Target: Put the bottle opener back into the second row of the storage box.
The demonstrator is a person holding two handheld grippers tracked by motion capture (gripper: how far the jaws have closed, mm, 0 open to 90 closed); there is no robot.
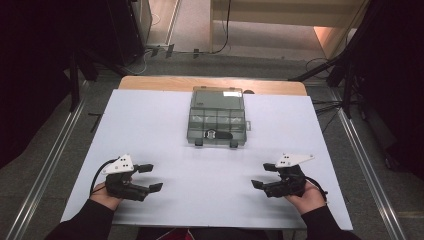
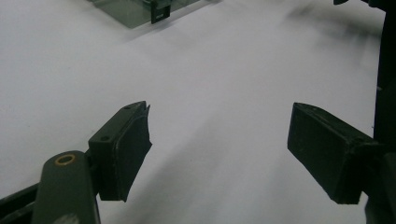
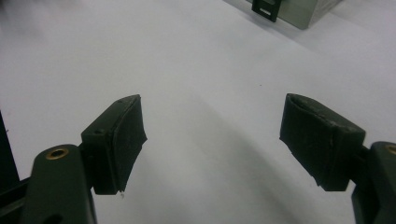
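You have both tools parked low at the near edge of the counter (image 1: 150, 130), one on each side, with the clear compartment box (image 1: 217, 117) sitting squarely between them and farther back, near the counter's far edge. That spacing looks deliberate: the box lies on the centre line, so either hand can come in from its own side without crossing the other. Your left gripper (image 1: 149, 177) has its jaws spread wide with nothing between them, and your right gripper (image 1: 264, 176) matches it, wide apart and empty; both point inward and forward toward the box. The box's lid appears shut, with its two dark latches (image 1: 216, 143) on the near wall facing you, which is the side you would need to work first. Through the lid you can make out a dark item (image 1: 219, 134) in the front row of compartments; what it is I cannot tell. In the left gripper view, one latch (image 2: 160, 11) peeks in at the top.
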